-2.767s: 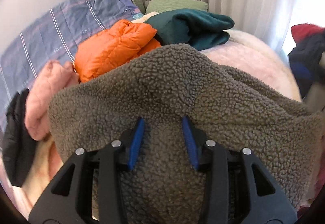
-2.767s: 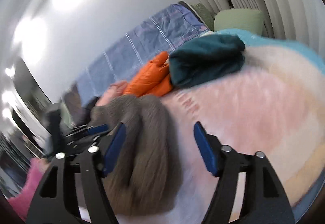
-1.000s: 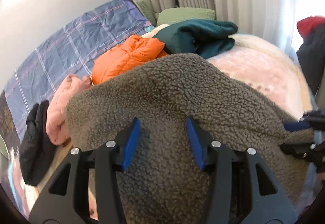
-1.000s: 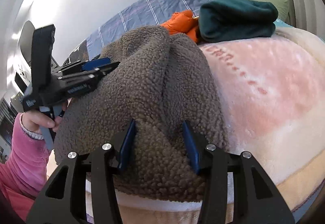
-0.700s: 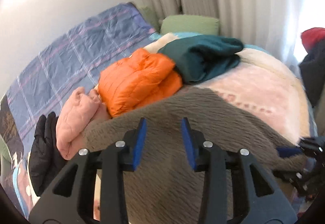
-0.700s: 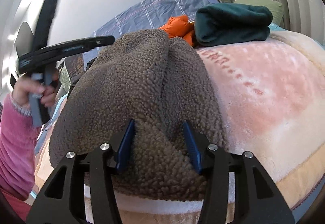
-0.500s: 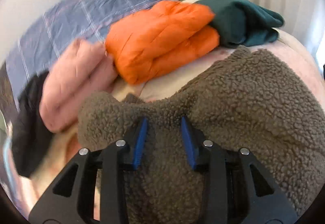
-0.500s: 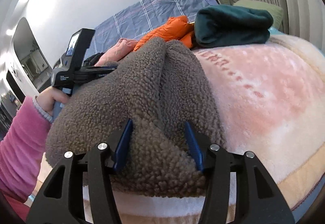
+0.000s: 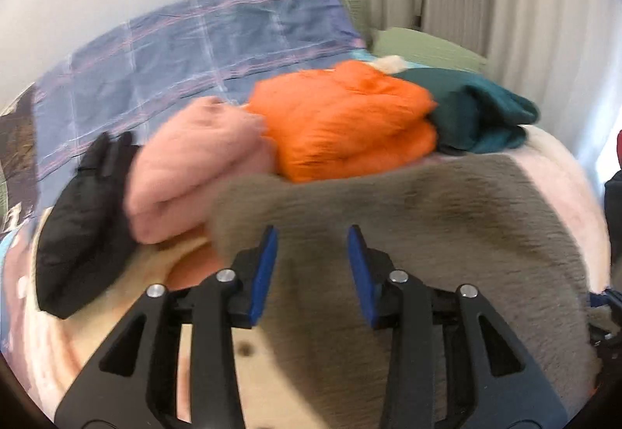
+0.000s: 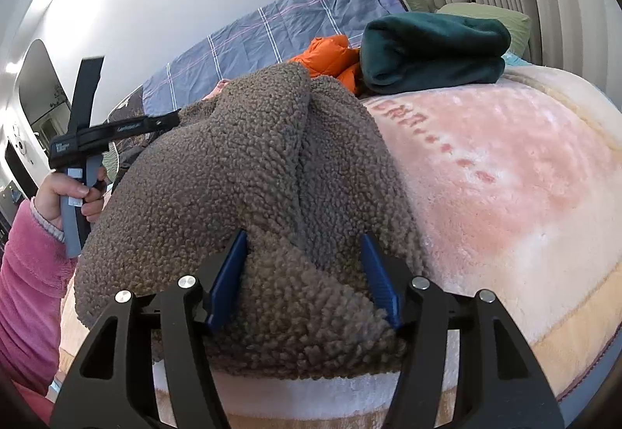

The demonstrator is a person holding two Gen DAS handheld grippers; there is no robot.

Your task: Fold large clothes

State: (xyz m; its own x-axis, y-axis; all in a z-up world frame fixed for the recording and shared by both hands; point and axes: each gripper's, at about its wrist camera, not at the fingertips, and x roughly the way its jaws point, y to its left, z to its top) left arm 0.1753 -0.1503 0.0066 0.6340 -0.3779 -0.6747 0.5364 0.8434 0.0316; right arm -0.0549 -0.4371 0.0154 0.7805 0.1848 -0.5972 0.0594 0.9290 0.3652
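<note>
A large brown fleece garment (image 9: 427,234) lies bunched on the pink blanket (image 10: 505,164); it also shows in the right wrist view (image 10: 241,172). My left gripper (image 9: 311,265) hovers above the fleece's left edge with its jaws apart and nothing between them; the view is blurred. It shows from the side in the right wrist view (image 10: 163,123), held up over the fleece. My right gripper (image 10: 305,273) has its jaws apart around a thick fold of the fleece at the bed's near edge; the pads (image 10: 229,273) touch the fabric.
Folded clothes line the back of the bed: a black item (image 9: 81,203), a pink one (image 9: 194,172), an orange puffer jacket (image 9: 346,125) and a dark green fleece (image 9: 478,118). A blue plaid cover (image 9: 186,51), a green pillow (image 10: 490,13) and curtains stand behind.
My left gripper let go of the fleece, lifted and swung left. The fleece dropped flatter on the bed. My right gripper stayed around its fold.
</note>
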